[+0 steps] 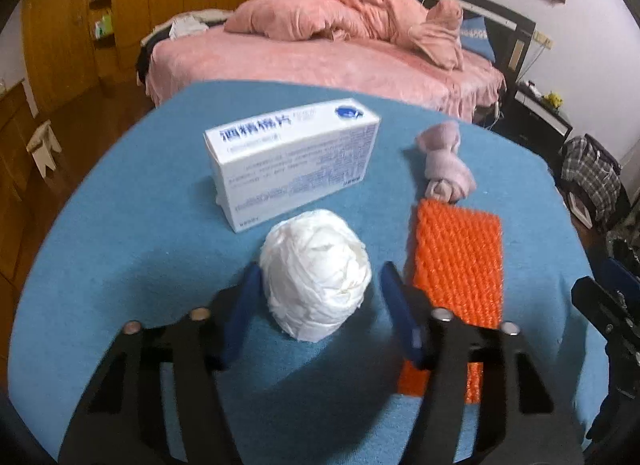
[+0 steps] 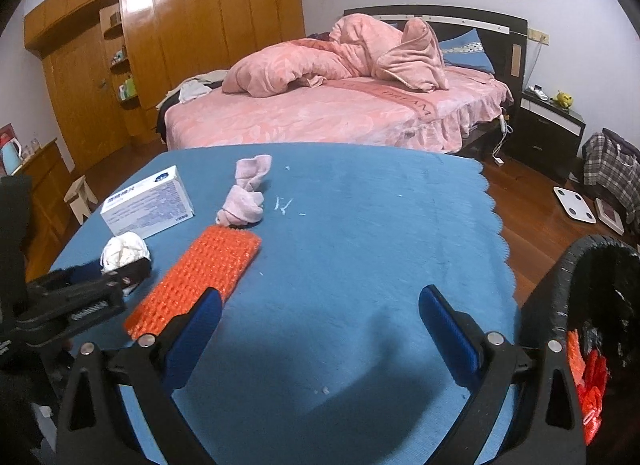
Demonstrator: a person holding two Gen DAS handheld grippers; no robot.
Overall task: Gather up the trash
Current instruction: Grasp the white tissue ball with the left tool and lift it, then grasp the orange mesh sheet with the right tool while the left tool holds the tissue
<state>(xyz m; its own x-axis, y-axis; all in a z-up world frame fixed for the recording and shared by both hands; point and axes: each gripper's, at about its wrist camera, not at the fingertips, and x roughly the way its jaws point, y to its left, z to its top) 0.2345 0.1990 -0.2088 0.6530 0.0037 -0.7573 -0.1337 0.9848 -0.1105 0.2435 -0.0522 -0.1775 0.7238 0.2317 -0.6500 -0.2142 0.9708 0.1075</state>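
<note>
Your left gripper (image 1: 316,285) is down over the blue cloth-covered table (image 1: 140,225), its blue pads either side of the crumpled white paper ball (image 1: 316,277). The left pad sits right against the ball's edge; the right pad shows a sliver of blue cloth between it and the paper, so you're bracketing it, not yet squeezing. Just beyond the ball stands the white cardboard box with blue printed lettering (image 1: 292,157), nearly touching it on the far side. To the right lies the flat orange woven mesh pad (image 1: 456,265), running near to far, with the knotted pale pink cloth (image 1: 444,165) at its far end.

Your right gripper (image 2: 320,329) hangs above bare blue cloth, jaws spread wide, nothing between them. Its left finger (image 2: 196,329) overlaps the near end of the orange pad in that view. At the far right edge, beside the table, sits the black-lined trash bin (image 2: 580,293), with red-orange scraps (image 2: 592,381) already showing inside it.
</note>
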